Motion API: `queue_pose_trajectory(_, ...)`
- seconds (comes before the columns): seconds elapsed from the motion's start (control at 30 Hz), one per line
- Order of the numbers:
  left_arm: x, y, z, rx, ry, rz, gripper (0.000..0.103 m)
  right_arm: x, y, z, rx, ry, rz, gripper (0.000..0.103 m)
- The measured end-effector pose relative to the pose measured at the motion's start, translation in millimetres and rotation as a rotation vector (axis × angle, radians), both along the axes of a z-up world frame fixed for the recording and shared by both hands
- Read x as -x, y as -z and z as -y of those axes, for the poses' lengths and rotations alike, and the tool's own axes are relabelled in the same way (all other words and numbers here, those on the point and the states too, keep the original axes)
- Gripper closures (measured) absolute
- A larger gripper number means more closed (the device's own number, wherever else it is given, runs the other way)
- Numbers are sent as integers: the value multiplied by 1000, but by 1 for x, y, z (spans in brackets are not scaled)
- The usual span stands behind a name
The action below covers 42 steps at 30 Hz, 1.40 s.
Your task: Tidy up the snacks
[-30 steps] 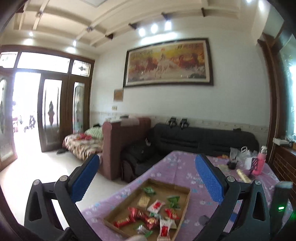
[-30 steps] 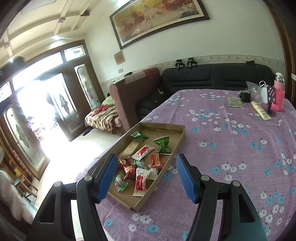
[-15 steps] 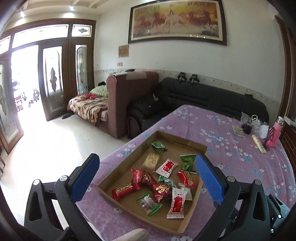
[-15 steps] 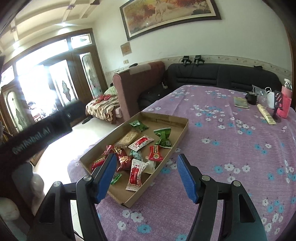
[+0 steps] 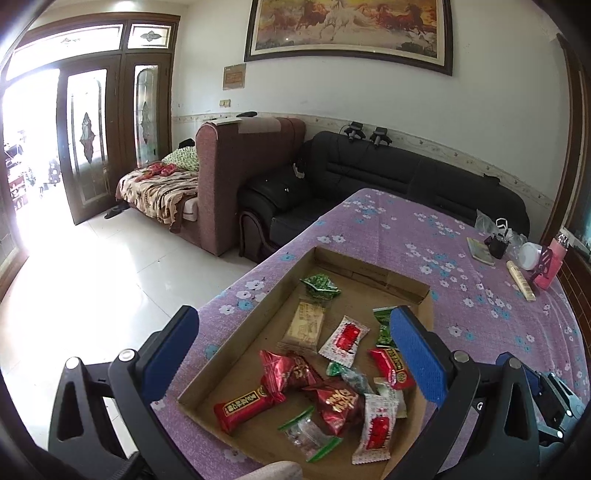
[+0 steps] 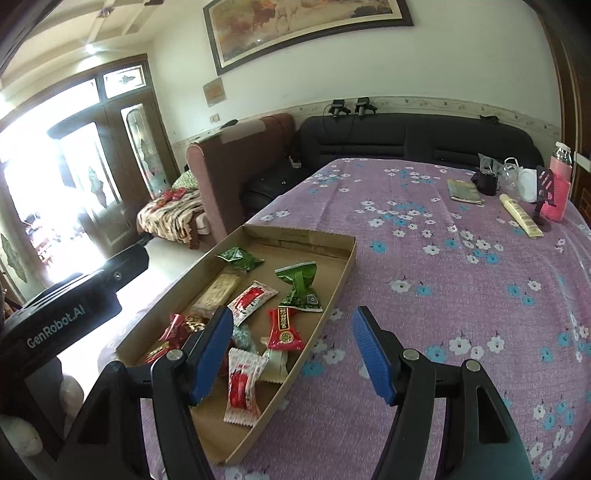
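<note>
Both claws gape empty — left claw and right claw above the cardboard tray; target one loose wrapper, say the white-red packet, avoiding the pile

Tray on table, near its left edge; snacks scattered inside, most toward near end. Bottle, tube, booklet at table's far right corner. Sofa behind table; armchair left of sofa. Painting on wall above sofa
</note>
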State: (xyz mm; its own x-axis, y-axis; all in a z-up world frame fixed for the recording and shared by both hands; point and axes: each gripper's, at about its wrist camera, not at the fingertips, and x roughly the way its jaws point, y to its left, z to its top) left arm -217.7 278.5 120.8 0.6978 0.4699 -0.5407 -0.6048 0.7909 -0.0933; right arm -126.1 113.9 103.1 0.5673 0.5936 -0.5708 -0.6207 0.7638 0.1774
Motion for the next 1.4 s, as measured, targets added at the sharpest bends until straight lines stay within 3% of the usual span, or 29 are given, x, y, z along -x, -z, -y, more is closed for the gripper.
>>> queue_pose_trajectory(0.17,3,4,-13,7,-11,-5,0,3,2,-16,30,-12,14,36)
queue_pose_trajectory(0.37,14,9,-12,-26,-103,-15,0,11,5,-26,79,-48,28,36)
queue_pose_trajectory(0.67,13,-2,17,-54,-56,5,0,21,-5,-12,66,-46,71,31)
queue_pose_trajectory(1.4,13,-7,52,-25,-22,2,0,28,5,13,61,-98,77,28)
